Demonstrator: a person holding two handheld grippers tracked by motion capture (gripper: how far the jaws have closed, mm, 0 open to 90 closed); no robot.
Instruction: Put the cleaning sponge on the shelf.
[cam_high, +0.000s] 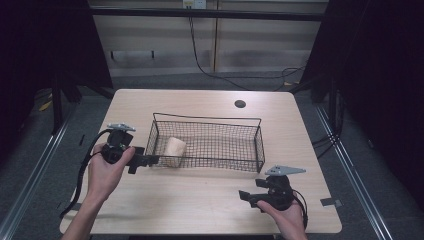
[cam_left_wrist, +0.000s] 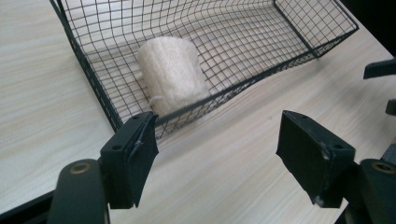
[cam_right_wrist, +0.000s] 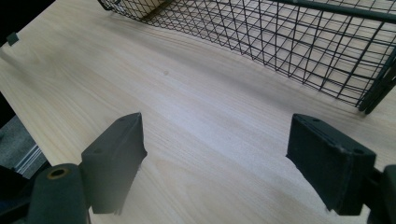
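A black wire basket (cam_high: 259, 145) stands mid-table, and a cream rolled cloth (cam_high: 175, 148) lies in its left end. My left gripper (cam_high: 146, 161) is open at the basket's near left corner, outside the wire, with nothing between its jaws. In the left gripper view the cloth roll (cam_left_wrist: 173, 74) lies just behind the basket wall (cam_left_wrist: 98, 88), beyond the left gripper (cam_left_wrist: 219, 154). My right gripper (cam_high: 248, 198) is open over bare wood near the front right. In the right gripper view, the right gripper (cam_right_wrist: 224, 156) faces the basket's near wall (cam_right_wrist: 299, 51).
The wooden table (cam_high: 200, 200) has a round cable hole (cam_high: 240, 104) at the back. A small tape mark (cam_high: 331, 202) sits near the right edge. Dark curtains flank both sides, and a cable trails on the floor behind.
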